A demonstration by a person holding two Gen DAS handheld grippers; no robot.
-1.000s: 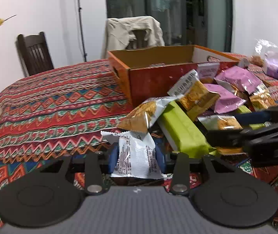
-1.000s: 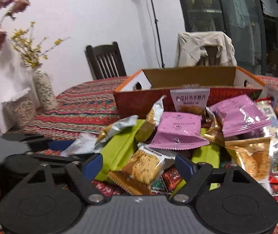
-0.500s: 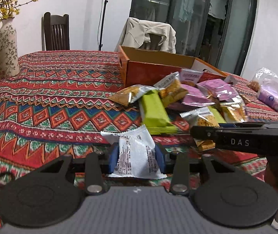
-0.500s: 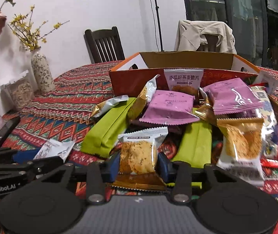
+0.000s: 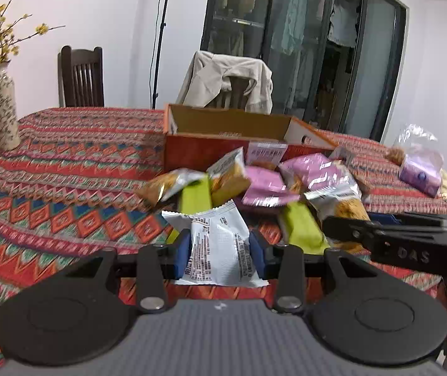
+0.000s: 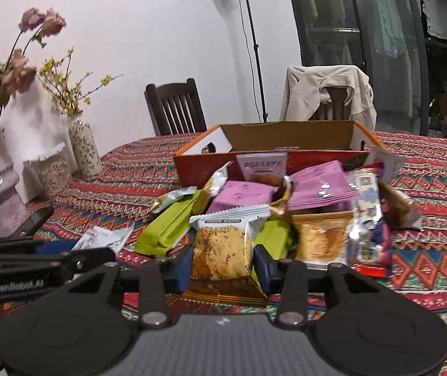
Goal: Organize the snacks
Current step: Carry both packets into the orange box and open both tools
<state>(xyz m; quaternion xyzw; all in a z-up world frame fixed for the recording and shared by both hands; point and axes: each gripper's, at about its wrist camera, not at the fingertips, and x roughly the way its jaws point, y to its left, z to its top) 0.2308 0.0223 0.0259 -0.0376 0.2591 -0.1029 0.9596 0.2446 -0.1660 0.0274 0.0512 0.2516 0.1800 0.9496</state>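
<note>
While tongs (image 5: 219, 255) pinch crinkly, seemingly foil packet (image 5: 218, 250).

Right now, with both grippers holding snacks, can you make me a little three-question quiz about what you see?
1. True or false: the left gripper is shut on a white snack packet.
2. Which snack does the right gripper hold? A) a pink packet B) a clear packet with a golden crispy snack C) a green bar
3. Fill in: behind the snack pile stands an open orange cardboard ____.

Key
1. True; its jaws press both sides of the packet.
2. B, the clear crispy snack packet.
3. box
</note>
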